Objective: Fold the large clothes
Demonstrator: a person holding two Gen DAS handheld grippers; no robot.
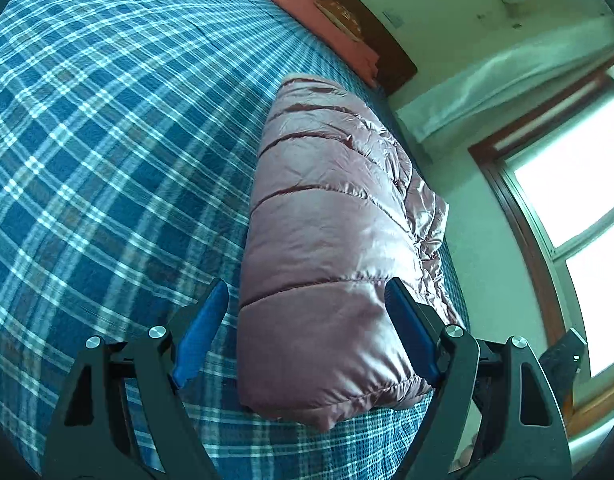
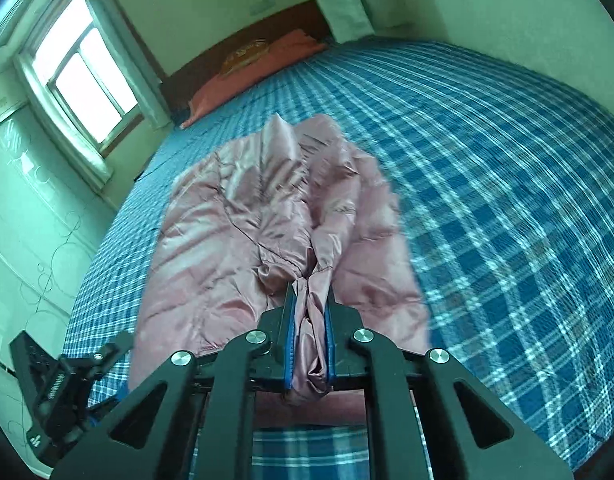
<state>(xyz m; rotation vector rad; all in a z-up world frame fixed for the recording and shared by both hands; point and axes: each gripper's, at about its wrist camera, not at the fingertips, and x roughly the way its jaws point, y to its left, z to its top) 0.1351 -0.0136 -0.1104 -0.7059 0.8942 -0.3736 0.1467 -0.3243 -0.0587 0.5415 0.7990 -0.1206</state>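
Observation:
A shiny pink quilted puffer jacket [image 1: 327, 216] lies on the blue plaid bed, partly folded into a long bundle. My left gripper [image 1: 307, 292] is open and empty, its blue pads either side of the jacket's near end, just above it. In the right wrist view the jacket [image 2: 211, 248] is spread and rumpled. My right gripper [image 2: 311, 300] is shut on a bunched fold of the jacket's near edge, which fills the gap between the pads. The left gripper [image 2: 55, 396] shows at the lower left of that view.
The blue plaid bedspread [image 1: 107, 140] covers the whole bed. A pink pillow [image 2: 259, 68] and dark wooden headboard [image 2: 275, 20] are at the far end. A window [image 2: 83, 68] and white wall stand beside the bed near the jacket's side.

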